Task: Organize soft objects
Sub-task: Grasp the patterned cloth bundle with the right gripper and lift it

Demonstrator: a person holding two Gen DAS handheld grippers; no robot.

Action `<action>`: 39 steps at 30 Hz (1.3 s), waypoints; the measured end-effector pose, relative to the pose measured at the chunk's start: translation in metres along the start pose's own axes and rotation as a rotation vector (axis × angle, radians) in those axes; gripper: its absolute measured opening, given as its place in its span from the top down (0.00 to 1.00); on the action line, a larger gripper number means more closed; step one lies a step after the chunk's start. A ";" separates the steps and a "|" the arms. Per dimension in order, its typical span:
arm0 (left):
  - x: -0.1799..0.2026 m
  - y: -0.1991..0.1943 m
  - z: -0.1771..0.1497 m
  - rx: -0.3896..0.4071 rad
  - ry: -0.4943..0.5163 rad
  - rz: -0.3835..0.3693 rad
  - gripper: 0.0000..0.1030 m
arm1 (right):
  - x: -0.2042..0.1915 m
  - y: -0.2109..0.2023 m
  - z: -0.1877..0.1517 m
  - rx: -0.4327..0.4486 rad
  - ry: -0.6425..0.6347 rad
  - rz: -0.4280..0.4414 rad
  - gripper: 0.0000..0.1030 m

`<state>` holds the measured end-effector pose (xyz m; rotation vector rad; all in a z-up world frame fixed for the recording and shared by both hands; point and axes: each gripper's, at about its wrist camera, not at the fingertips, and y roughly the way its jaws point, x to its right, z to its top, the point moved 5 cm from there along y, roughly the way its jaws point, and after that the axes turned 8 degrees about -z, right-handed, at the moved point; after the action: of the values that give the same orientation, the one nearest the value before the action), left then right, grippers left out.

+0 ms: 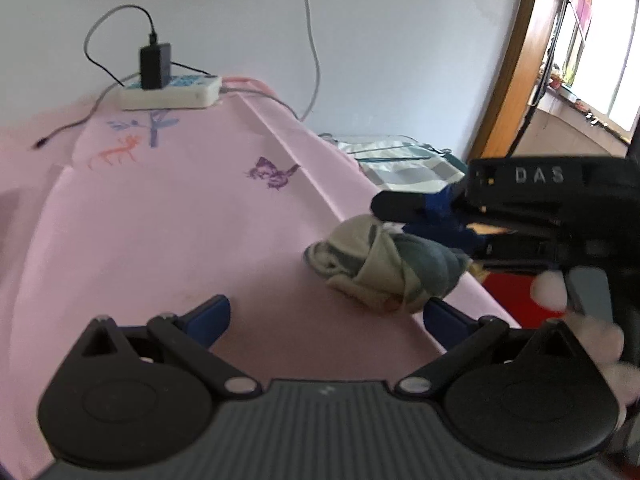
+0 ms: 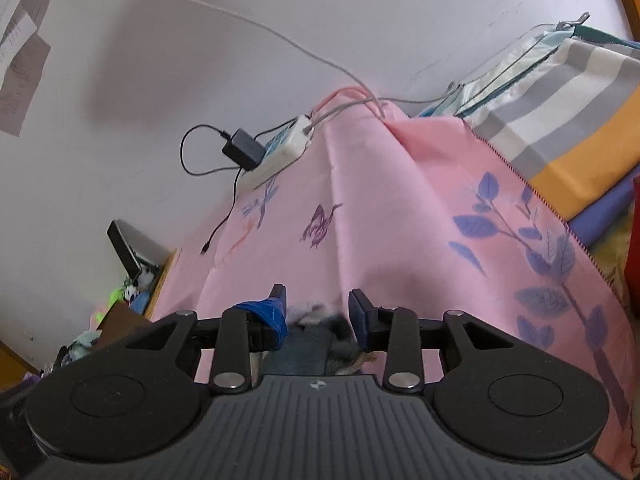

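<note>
A rolled bundle of beige and grey-blue socks (image 1: 384, 270) lies on the pink sheet (image 1: 180, 220) near its right edge. My left gripper (image 1: 326, 314) is open and empty, just in front of the bundle. My right gripper (image 1: 416, 216) reaches in from the right over the bundle's far side. In the right wrist view my right gripper (image 2: 318, 312) has its jaws around the bundle (image 2: 308, 344), which sits between the fingers, low and partly hidden by the gripper body.
A white power strip (image 1: 172, 92) with a black charger (image 1: 154, 66) and cables sits at the sheet's far end by the wall. Striped folded bedding (image 2: 560, 116) lies to the right. A cluttered box (image 2: 132, 292) stands left of the bed.
</note>
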<state>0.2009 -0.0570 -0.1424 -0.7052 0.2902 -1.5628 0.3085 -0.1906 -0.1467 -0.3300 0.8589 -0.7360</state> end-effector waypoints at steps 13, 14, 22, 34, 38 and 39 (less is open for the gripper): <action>0.022 -0.033 -0.025 -0.040 0.085 -0.030 0.57 | -0.032 -0.036 -0.033 -0.100 -0.018 0.042 0.82; 0.020 -0.040 -0.027 -0.037 0.079 -0.025 0.63 | -0.042 -0.040 -0.041 -0.118 -0.032 0.048 0.82; 0.010 -0.110 -0.058 -0.018 0.125 0.052 0.79 | -0.099 -0.070 -0.095 -0.077 -0.195 0.031 0.82; 0.000 -0.073 -0.025 -0.077 0.267 -0.108 0.44 | -0.064 -0.051 -0.061 -0.035 -0.220 -0.222 0.82; -0.005 -0.059 -0.010 -0.114 0.303 -0.202 0.42 | -0.057 -0.036 -0.052 -0.079 -0.178 -0.265 0.81; -0.009 -0.052 -0.005 -0.138 0.281 -0.229 0.35 | -0.058 -0.033 -0.048 -0.086 -0.158 -0.284 0.81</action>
<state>0.1554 -0.0428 -0.1188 -0.6412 0.5452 -1.8774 0.2310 -0.1727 -0.1262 -0.5877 0.7021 -0.9235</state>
